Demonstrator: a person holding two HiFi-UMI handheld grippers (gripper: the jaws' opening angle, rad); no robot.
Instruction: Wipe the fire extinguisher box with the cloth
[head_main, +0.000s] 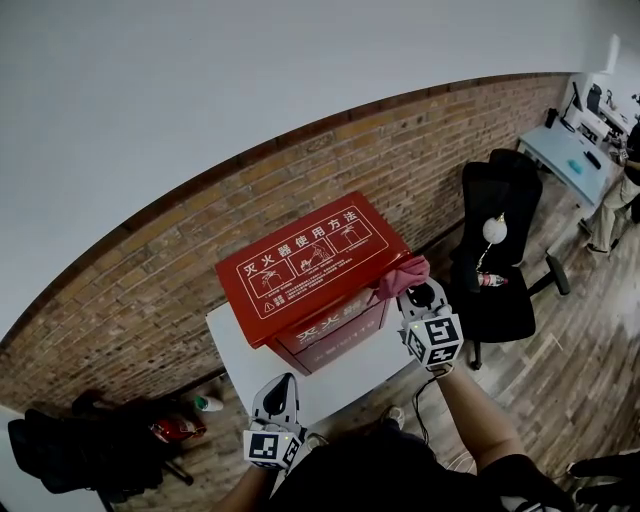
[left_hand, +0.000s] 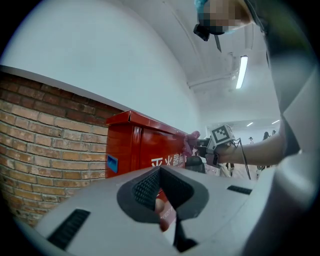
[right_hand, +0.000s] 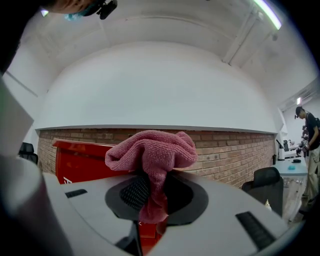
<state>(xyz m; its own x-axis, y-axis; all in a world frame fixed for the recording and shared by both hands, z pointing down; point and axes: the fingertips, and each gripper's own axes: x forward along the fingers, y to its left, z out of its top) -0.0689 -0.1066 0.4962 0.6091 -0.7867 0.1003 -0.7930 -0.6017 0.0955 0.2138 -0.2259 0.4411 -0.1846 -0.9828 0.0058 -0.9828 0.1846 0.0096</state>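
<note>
The red fire extinguisher box (head_main: 310, 270) with white print on its lid stands on a small white table (head_main: 240, 350) against the brick wall. My right gripper (head_main: 420, 292) is shut on a bunched pink cloth (head_main: 405, 270), which rests at the box's right top corner. In the right gripper view the cloth (right_hand: 150, 155) bulges out above the jaws, with the box (right_hand: 82, 160) behind it at left. My left gripper (head_main: 284, 384) hangs low at the table's front edge, jaws together and holding nothing. From the left gripper (left_hand: 160, 172) I see the box (left_hand: 142, 150) ahead.
A black office chair (head_main: 500, 260) stands just right of the table. Dark bags (head_main: 90, 440) lie on the floor at the left. A desk (head_main: 575, 160) and a person (head_main: 620, 195) are at the far right. The brick wall (head_main: 200, 220) runs behind the box.
</note>
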